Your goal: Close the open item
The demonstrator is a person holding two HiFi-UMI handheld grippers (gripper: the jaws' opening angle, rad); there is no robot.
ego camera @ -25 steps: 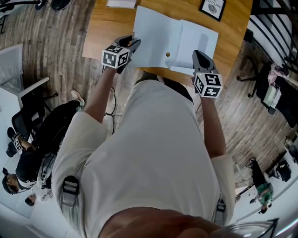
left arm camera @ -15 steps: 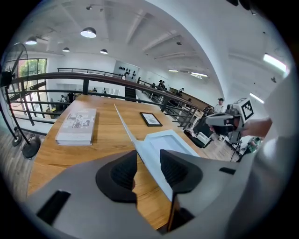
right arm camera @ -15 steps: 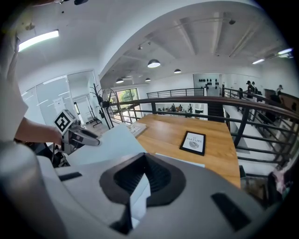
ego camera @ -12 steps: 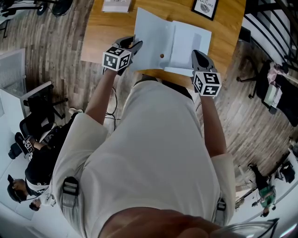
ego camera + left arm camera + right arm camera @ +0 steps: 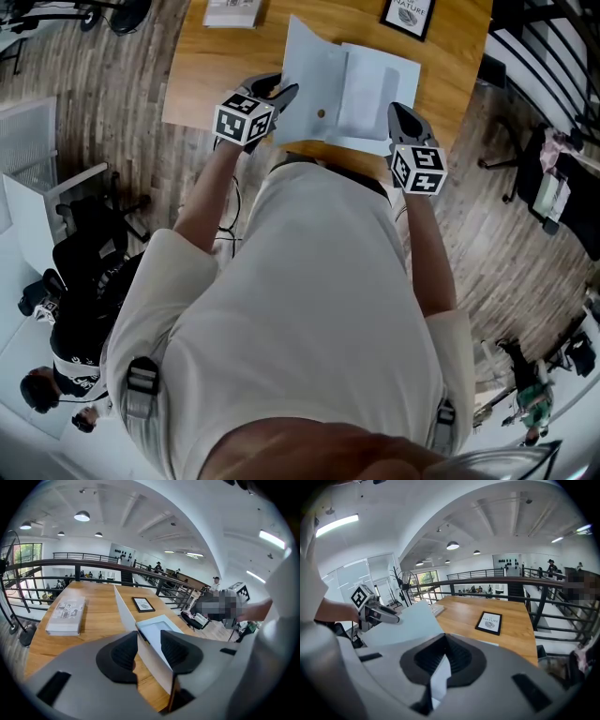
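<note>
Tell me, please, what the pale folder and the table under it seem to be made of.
Folder: probably thin plastic or stiff card, pale blue-white and matte. Its raised flap stays flat and shows a very thin edge, and it carries a small round stud, likely a snap.
Table: wood or a wood-look veneer, warm brown and smooth. Long grain lines run along the top.

Wooden table (image 5: 214, 67) under folder (image 5: 373, 86), book (image 5: 232, 11), framed picture (image 5: 410, 16)
</note>
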